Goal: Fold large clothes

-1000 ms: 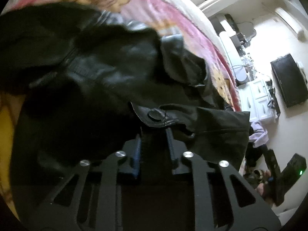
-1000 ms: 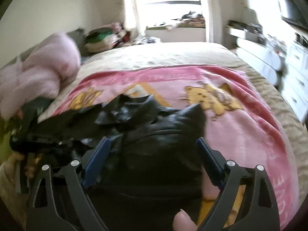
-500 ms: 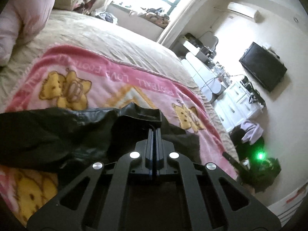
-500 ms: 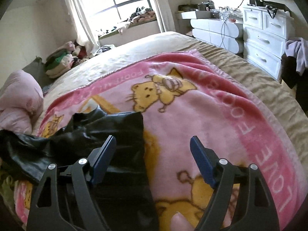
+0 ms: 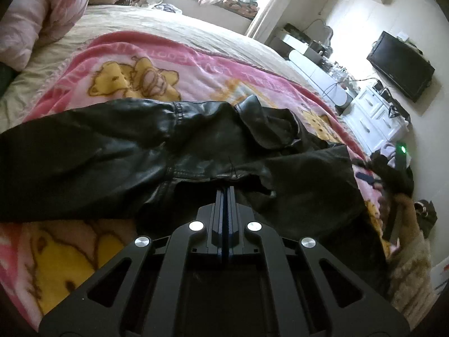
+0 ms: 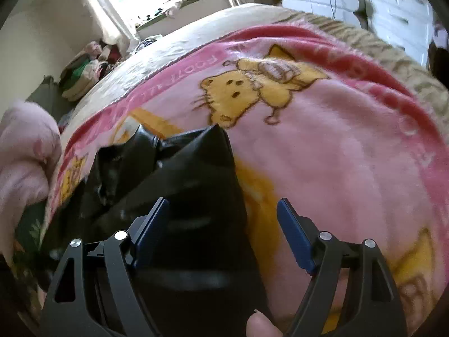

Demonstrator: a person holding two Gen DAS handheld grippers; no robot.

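A black leather jacket lies crumpled on a pink blanket with yellow bears, one sleeve stretched to the left. My left gripper is shut, its tips at the jacket's near seam; whether fabric is pinched between them cannot be told. In the right wrist view the jacket lies at lower left on the blanket. My right gripper is open just above the jacket's right edge, its left finger over the leather, its right finger over the blanket.
A pink pillow lies at the bed's far left. A white dresser and a wall television stand to the right of the bed. Clothes are piled under the window. The other gripper shows at the right.
My left gripper has closed and its view swung from looking down onto the jacket to level across the bed. My right gripper stayed open and drew nearer the jacket's right edge.
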